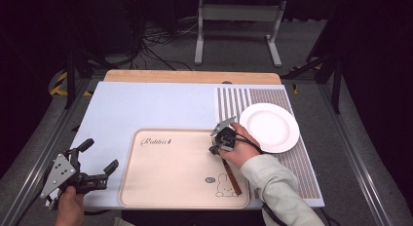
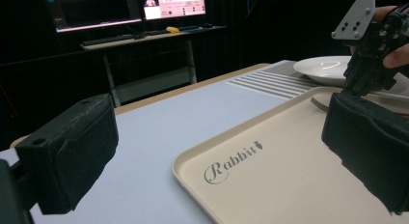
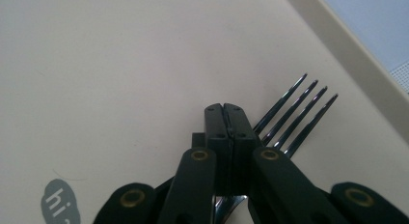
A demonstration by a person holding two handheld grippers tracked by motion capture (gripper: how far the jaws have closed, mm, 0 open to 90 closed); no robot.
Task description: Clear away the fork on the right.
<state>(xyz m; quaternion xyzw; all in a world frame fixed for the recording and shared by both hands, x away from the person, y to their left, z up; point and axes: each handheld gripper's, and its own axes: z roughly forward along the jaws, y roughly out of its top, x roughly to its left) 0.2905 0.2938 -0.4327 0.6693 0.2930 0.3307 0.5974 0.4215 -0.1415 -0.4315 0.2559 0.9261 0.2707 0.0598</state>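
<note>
Fork (image 3: 294, 118) lay on the tray (image 1: 160, 187), near its edge toward the plate (image 1: 269, 127), pinched at the neck by the right gripper (image 1: 217, 149) for lifting, while the left gripper (image 1: 100, 160) waited wide open beside the tray.

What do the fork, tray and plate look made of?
Fork: likely polished metal, since its tines glint; the handle looks brown, perhaps wood.
Tray: matte beige, probably plastic, with a printed logo.
Plate: glossy white, ceramic or melamine.
</note>
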